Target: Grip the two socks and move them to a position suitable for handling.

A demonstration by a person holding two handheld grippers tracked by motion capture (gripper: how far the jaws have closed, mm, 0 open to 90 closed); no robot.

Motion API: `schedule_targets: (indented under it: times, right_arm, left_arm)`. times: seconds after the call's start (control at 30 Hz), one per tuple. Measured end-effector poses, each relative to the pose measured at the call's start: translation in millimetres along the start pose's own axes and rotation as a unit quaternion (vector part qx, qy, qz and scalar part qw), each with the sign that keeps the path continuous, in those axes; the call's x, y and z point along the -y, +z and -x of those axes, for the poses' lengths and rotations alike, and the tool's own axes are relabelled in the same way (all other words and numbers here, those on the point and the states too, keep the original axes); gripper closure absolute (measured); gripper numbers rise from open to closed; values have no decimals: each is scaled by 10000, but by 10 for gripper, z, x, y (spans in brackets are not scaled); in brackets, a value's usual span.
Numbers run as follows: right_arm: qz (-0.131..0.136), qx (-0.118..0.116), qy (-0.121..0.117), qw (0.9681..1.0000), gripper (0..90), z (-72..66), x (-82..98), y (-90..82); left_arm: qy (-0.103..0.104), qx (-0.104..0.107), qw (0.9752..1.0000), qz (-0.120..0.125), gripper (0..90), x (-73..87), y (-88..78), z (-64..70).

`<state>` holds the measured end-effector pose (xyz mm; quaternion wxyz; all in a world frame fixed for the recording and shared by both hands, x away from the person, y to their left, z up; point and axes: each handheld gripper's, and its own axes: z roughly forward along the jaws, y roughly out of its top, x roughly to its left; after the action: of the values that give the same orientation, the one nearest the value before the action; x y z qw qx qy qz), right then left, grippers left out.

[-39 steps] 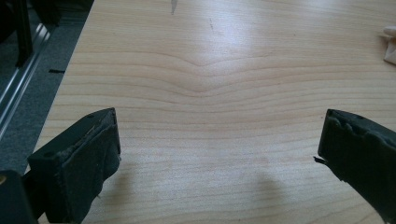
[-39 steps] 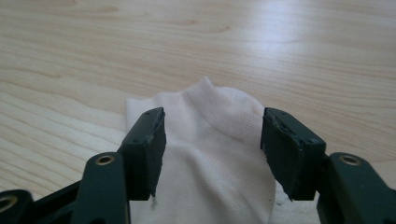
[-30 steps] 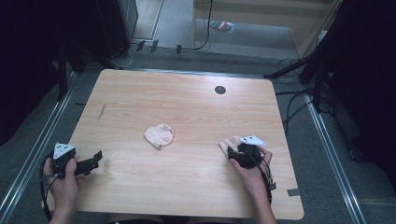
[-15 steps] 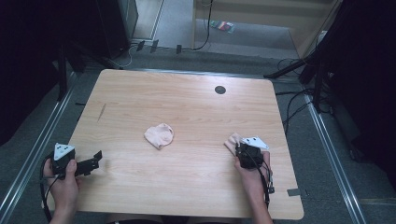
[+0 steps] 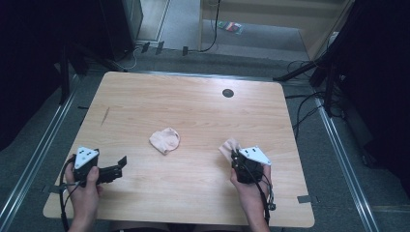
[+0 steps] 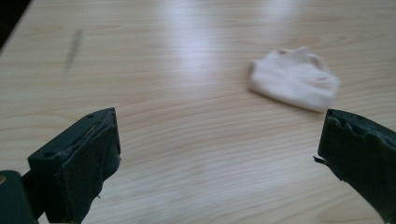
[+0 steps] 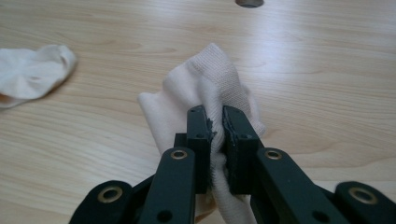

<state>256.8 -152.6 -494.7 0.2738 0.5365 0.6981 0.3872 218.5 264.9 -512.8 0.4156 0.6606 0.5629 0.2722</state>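
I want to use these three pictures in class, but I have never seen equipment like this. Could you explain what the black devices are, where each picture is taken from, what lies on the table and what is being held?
A person sits at a wooden table and holds a hand-operated clamp with two black jaws in each hand. One picture comes from a fixed camera above the table; the other two come from small cameras riding on each clamp, looking along its jaws. The left gripper is open and empty, resting near the table's left front corner. The right gripper is shut on a pale sock, pinching its fabric. A second pale sock lies loose near the table's middle, touched by neither gripper. A small dark round hole sits near the table's far edge.
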Motion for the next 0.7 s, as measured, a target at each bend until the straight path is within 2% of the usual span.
schedule_targets:
  times: [0.17,0.23,0.27,0.3,0.43,0.53,0.7]
  right_arm:
    - [-16,-247,-118,9996,832,-256,19,-33]
    - [-54,-357,-132,9993,832,-356,45,-31]
    - [-54,-357,-132,9993,832,-356,45,-31]
    - [-85,-434,-169,9989,832,-444,69,-21]
    - [-189,-612,-238,9977,832,-638,124,39]
    - [-307,-710,-379,9963,831,-773,194,118]
    - [-503,-926,-500,9932,823,-922,338,210]
  left_arm:
    - [285,293,9992,-12,0,-76,65,330]
    - [281,445,9986,15,0,-130,105,446]
    - [281,445,9986,15,0,-130,105,446]
    - [280,493,9984,19,0,-152,119,487]
    - [281,677,9973,88,0,-211,182,669]
    - [330,794,9963,62,0,-184,238,781]
    - [462,990,9940,-21,0,-16,296,882]
